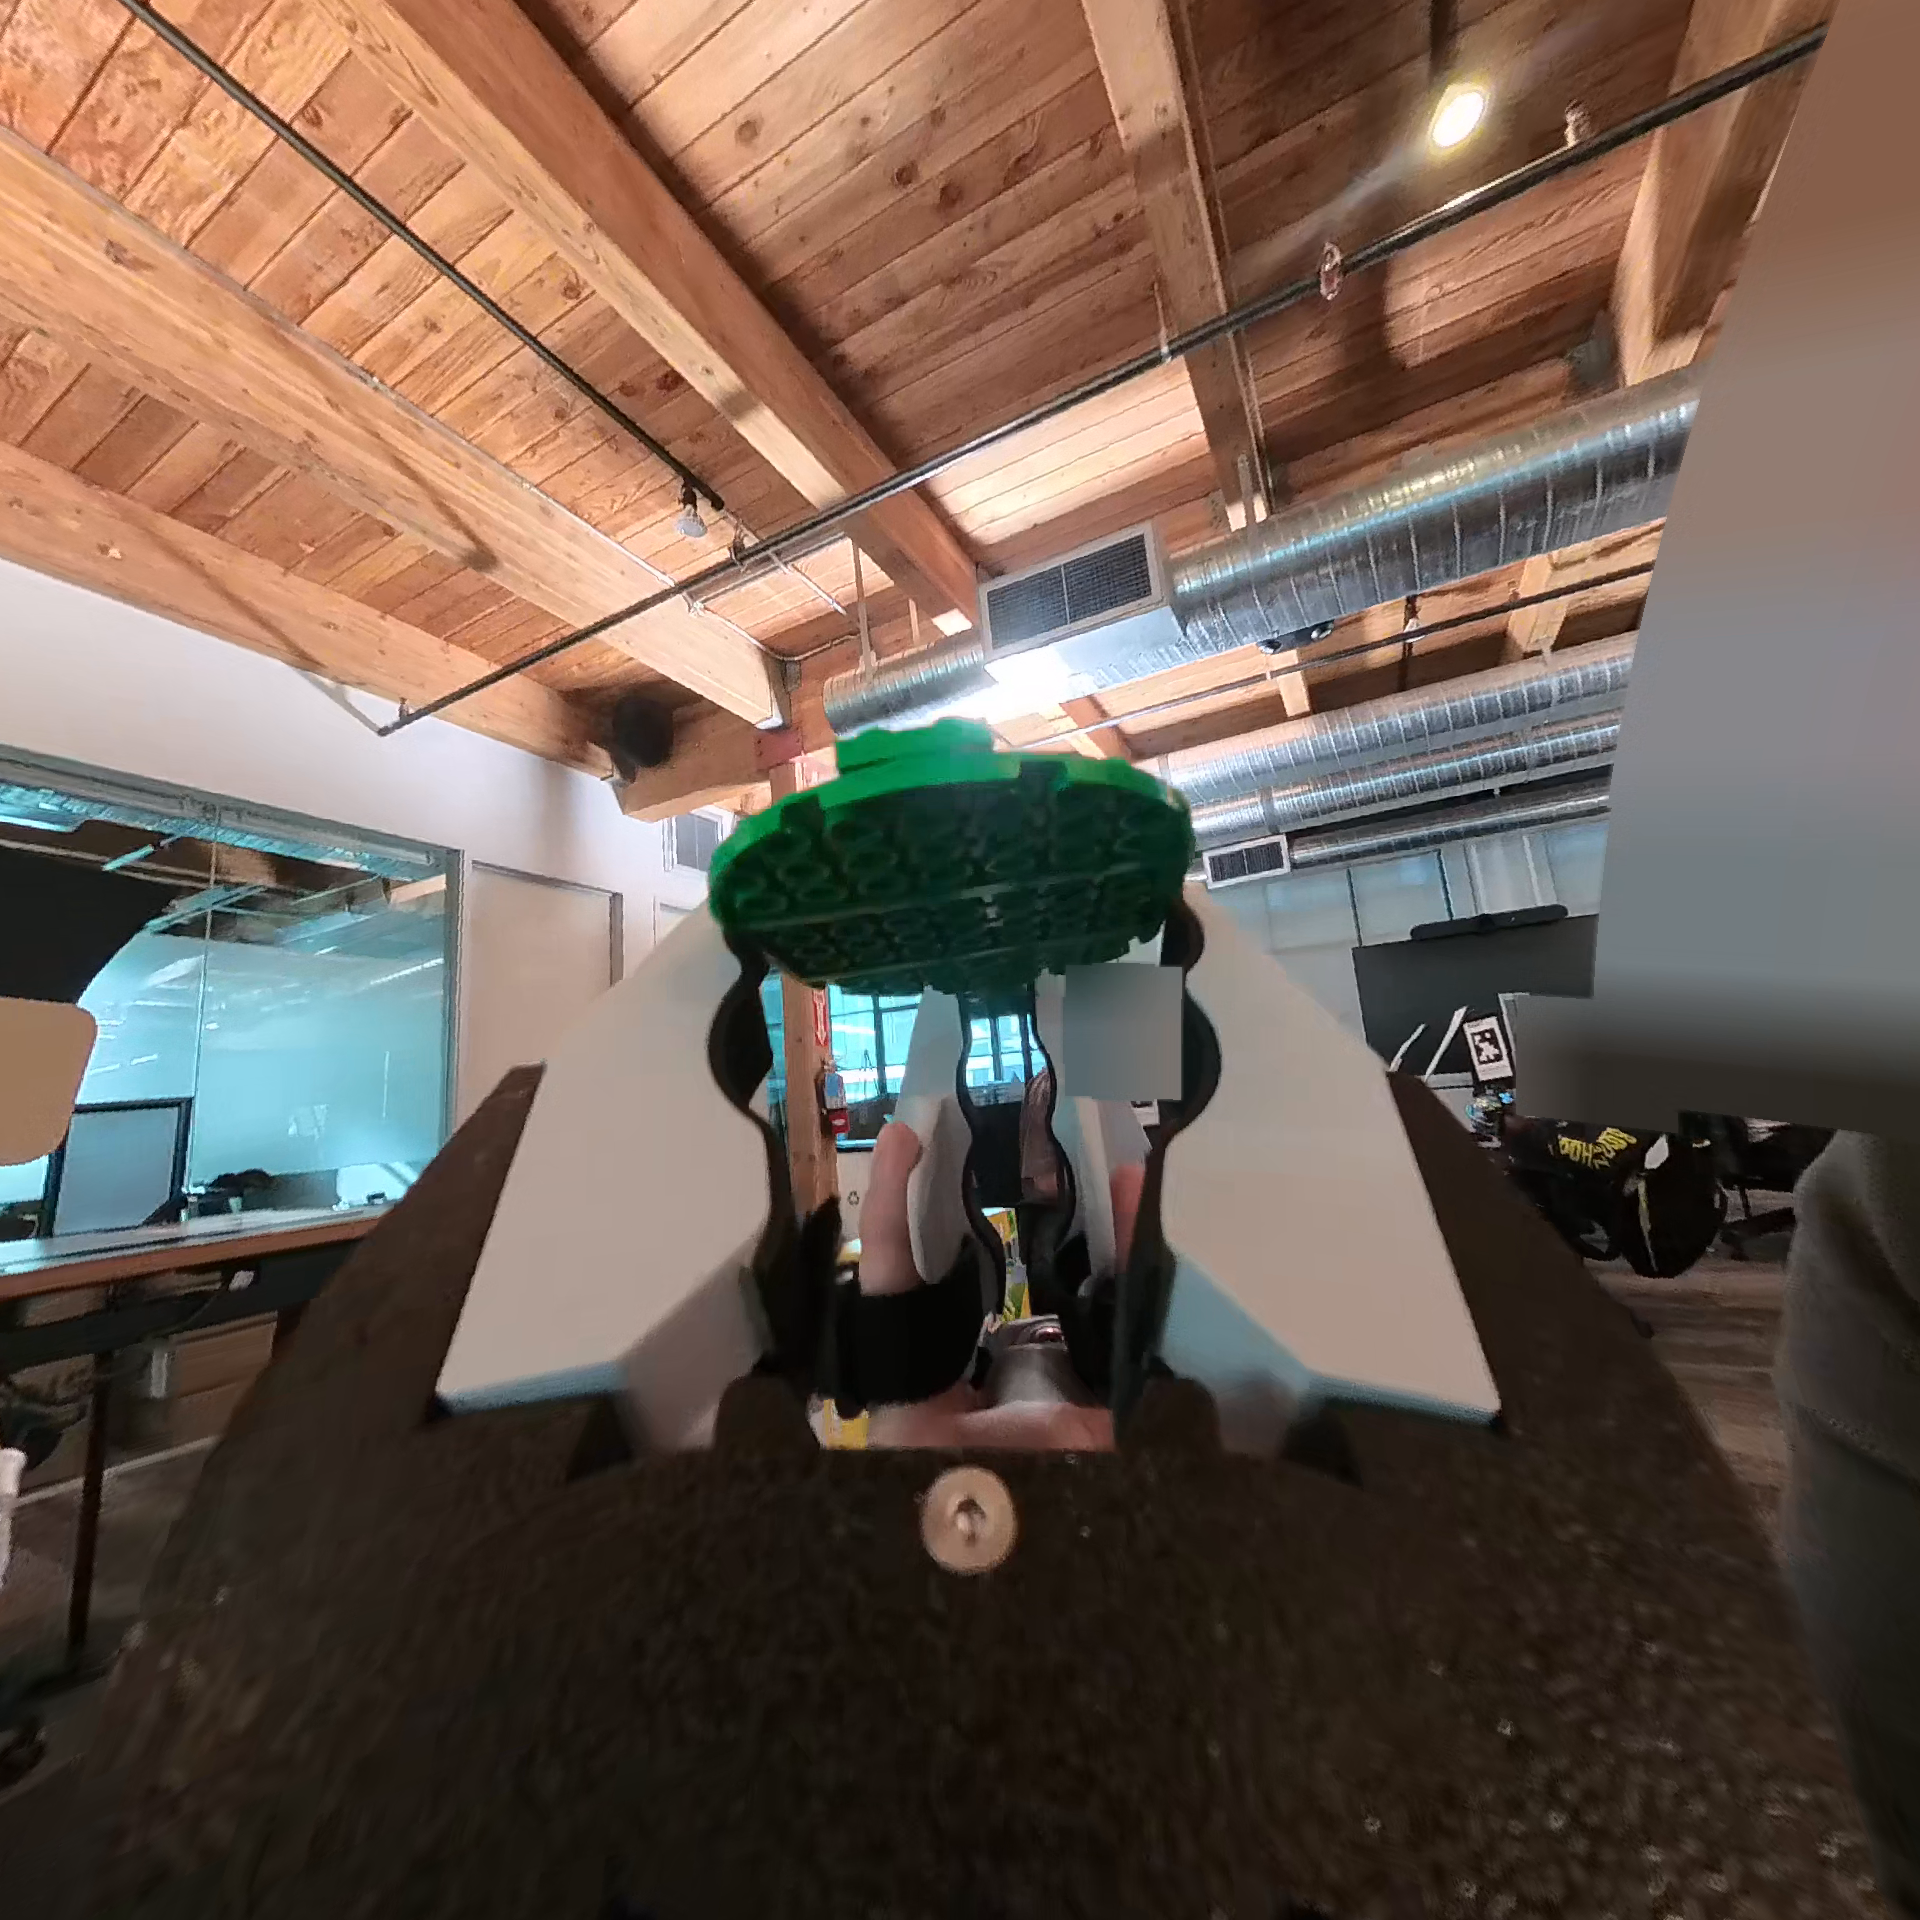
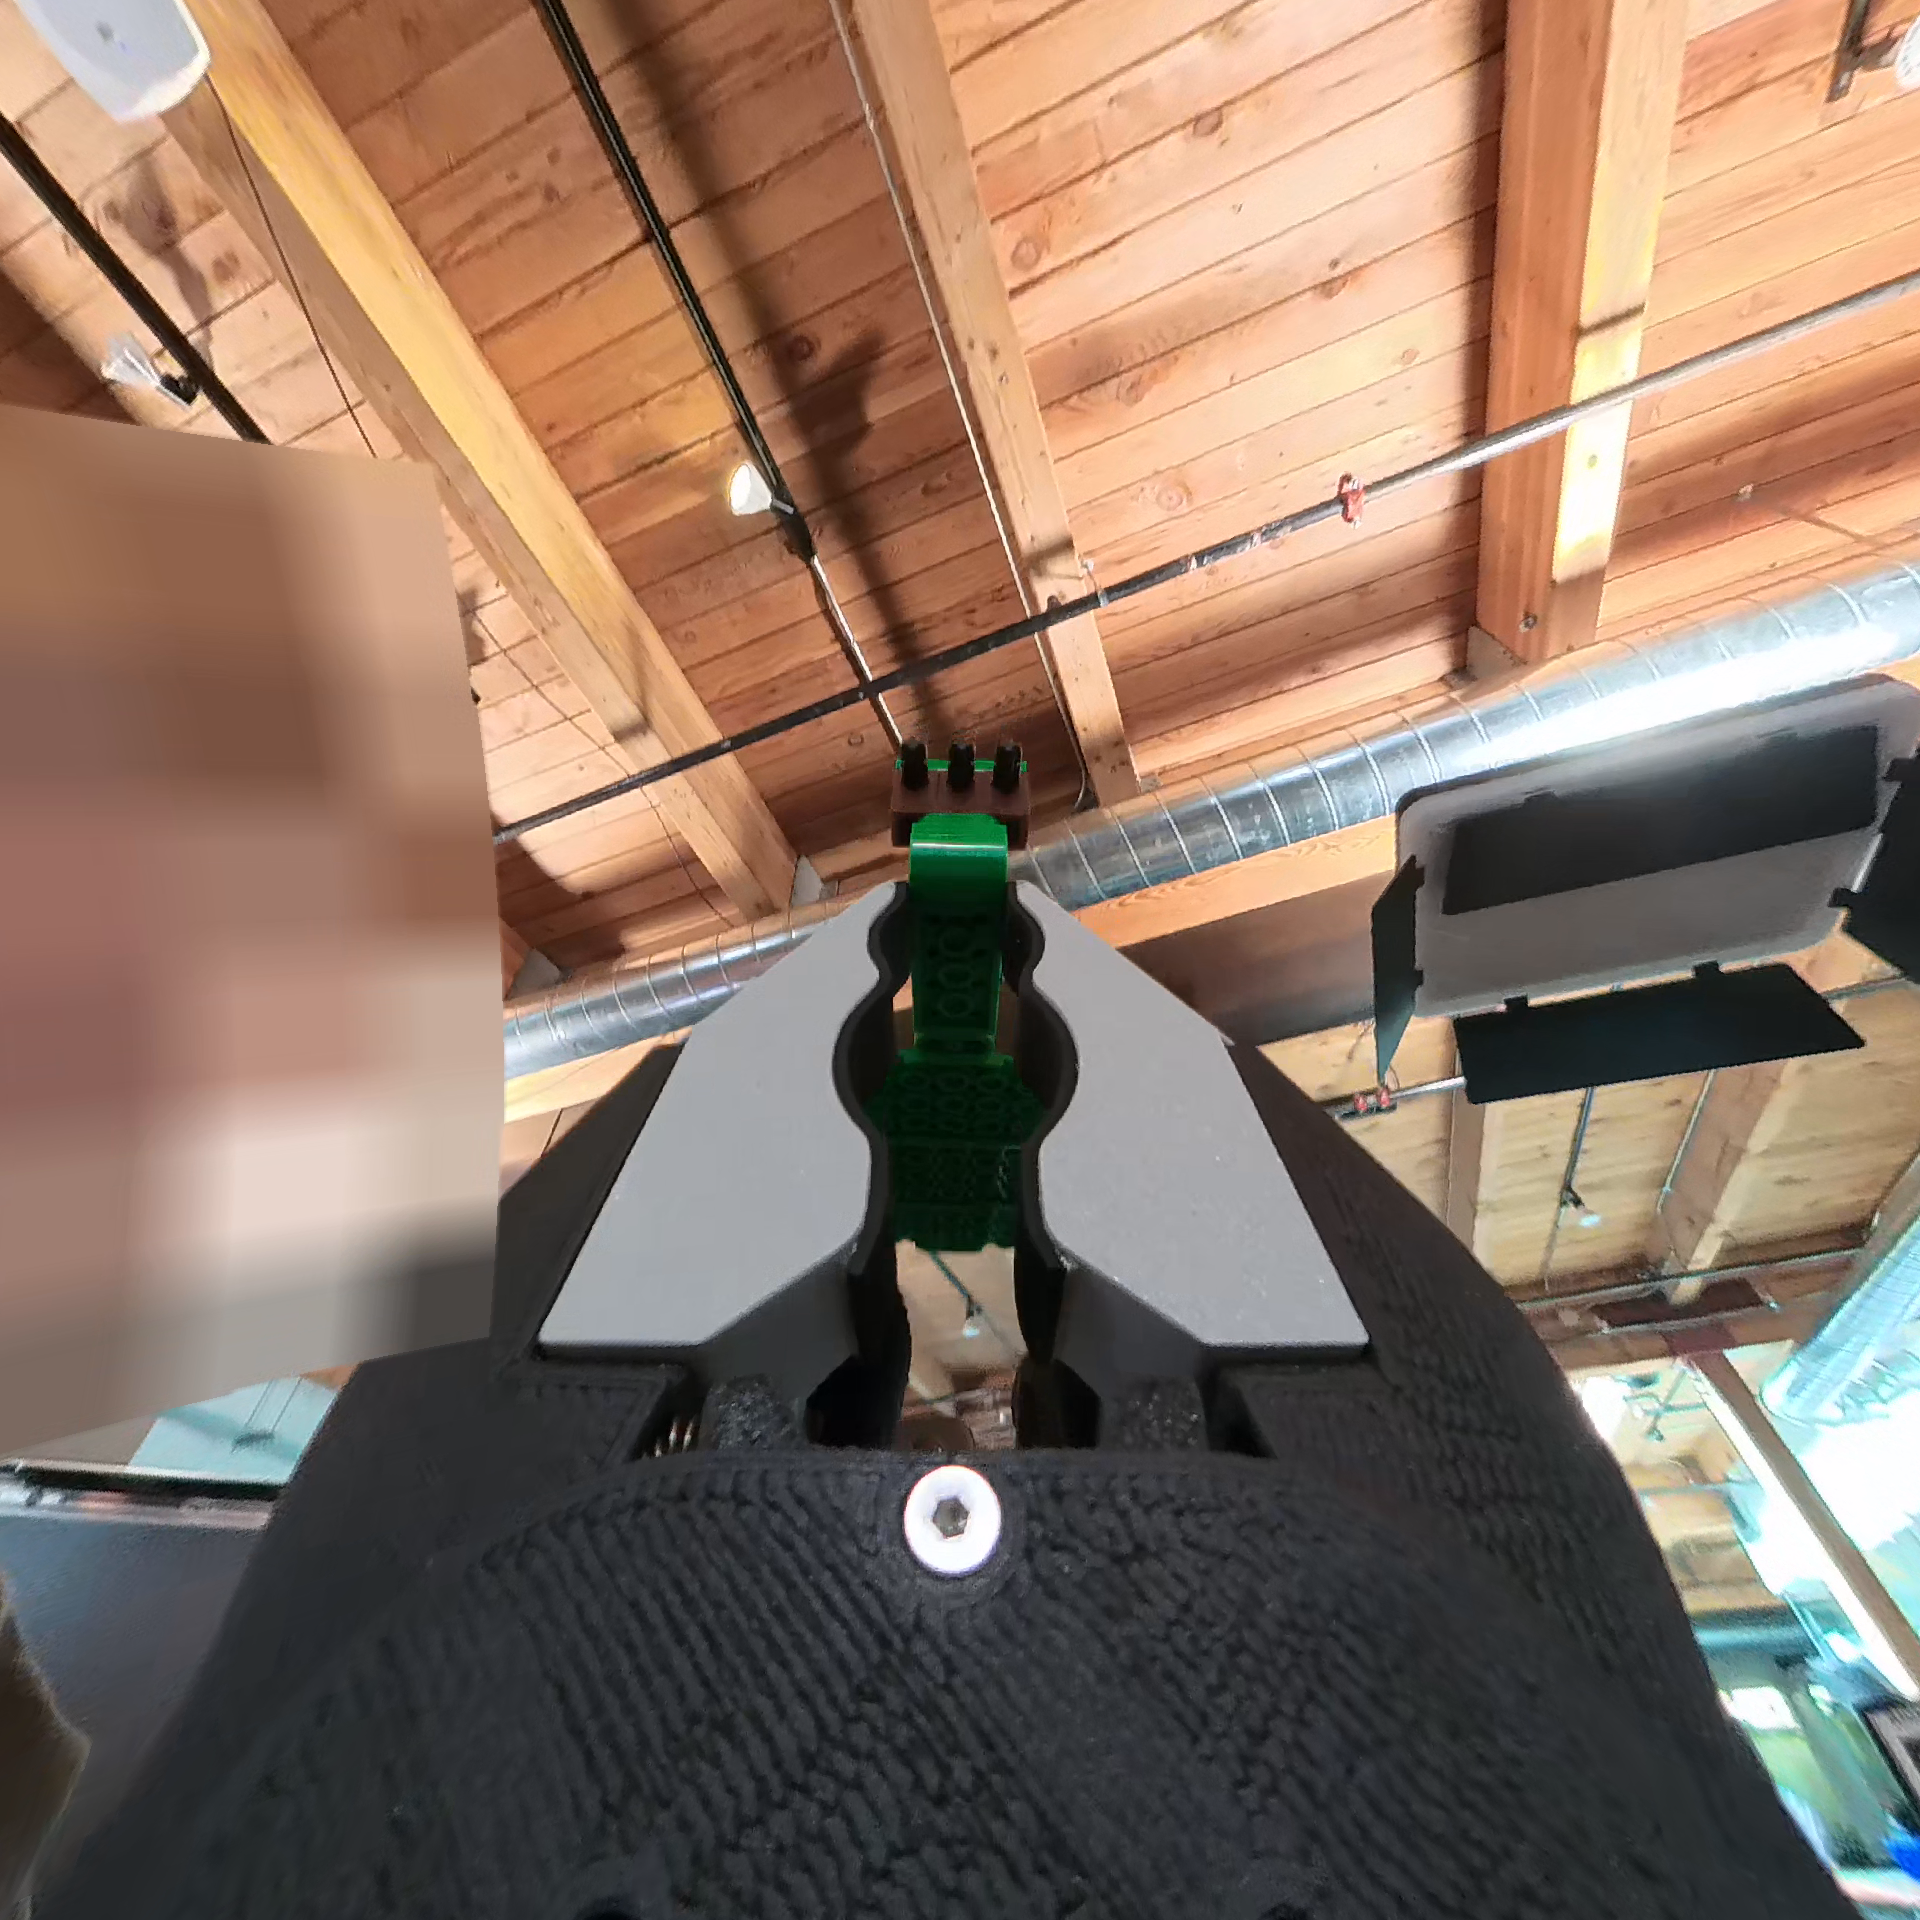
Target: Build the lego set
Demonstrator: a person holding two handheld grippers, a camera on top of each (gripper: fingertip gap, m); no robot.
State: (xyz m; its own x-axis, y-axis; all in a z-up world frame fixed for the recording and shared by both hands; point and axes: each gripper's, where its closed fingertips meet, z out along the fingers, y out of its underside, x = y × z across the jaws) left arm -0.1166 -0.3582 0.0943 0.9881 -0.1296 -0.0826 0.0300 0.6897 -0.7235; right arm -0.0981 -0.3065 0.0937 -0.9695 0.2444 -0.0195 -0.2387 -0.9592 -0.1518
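Your left tongs [image 1: 951, 935] point up toward the ceiling beams [image 1: 644, 270], with the round lego plate [image 1: 951, 878] across their tips. Beyond them, lower, your right tongs [image 1: 1003, 1049] face back, a hand [image 1: 904, 1216] behind them. In the right wrist view, your right tongs [image 2: 956, 914] enclose the plate [image 2: 956, 1039] edge-on, a small studded piece [image 2: 958, 795] past the tips.

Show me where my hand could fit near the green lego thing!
Free: the air above the green lego plate, up to the wooden ceiling, and left of the left gripper, over the desk. Crowded: under the plate, where the right gripper and a hand sit between the left fingers.
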